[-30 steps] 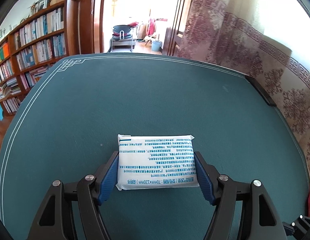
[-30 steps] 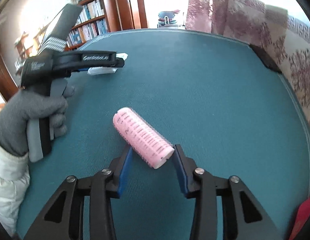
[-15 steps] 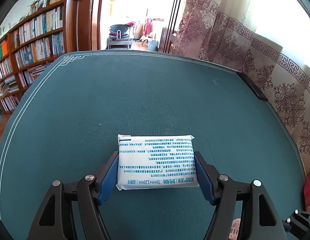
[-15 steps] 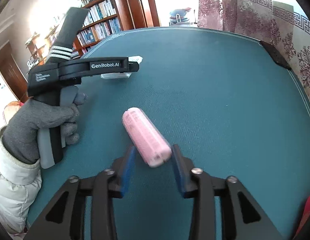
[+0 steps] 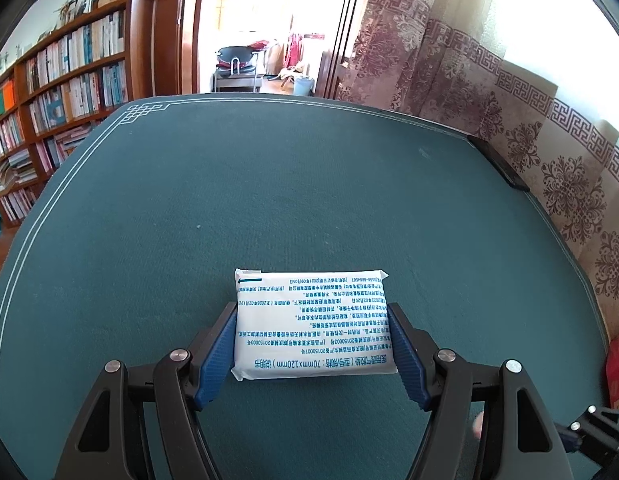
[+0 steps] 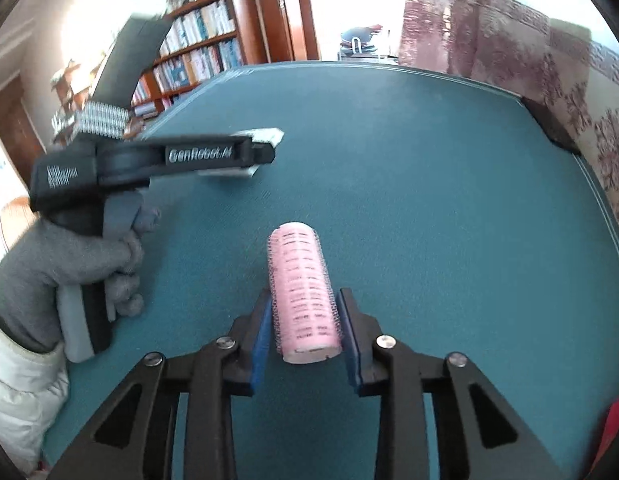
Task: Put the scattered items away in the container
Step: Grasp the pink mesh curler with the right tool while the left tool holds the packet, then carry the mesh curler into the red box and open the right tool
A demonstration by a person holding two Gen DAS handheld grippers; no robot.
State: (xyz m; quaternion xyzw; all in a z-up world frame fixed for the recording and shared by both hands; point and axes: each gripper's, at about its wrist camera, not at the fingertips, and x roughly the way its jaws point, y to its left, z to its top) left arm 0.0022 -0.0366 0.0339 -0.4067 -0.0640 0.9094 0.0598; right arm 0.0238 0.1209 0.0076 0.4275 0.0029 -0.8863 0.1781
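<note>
Clearly, a white packet point(image 5: 312, 326) printed with blue text is clamped by the left hand-held gripper point(image 5: 311, 344). Its blue pads point(image 5: 216, 354) are pressed against the packet's two short sides, so the jaws are held fairly wide by the packet's breadth. The packet's far half is seen projecting beyond the fingertips, above the green table point(image 5: 269, 200). From the right wrist view the same hand-held gripper is seen side-on, gripped by a hand in a grey glove point(image 6: 65, 256) with a white sleeve point(image 6: 21, 384) below it, and the packet's end is seen sticking out past its tip.

A pink hair roller point(image 6: 304, 294) is set between the pads of the right hand-held gripper point(image 6: 305, 332). The jaws of this one are closing at a narrow setting, and the blue pads point(image 6: 260, 340) are seen against the roller's two long sides. The roller is aligned lengthwise with the fingers, its flat near end facing the camera and its far end reaching out over the table. Relative to the roller, the left hand-held gripper and its packet are placed up and to the left, well apart from it. A bookshelf point(image 5: 57, 96) is seen beyond the table's far left edge, and a patterned curtain point(image 5: 509, 112) along its right edge. No container can be made out in either view.
</note>
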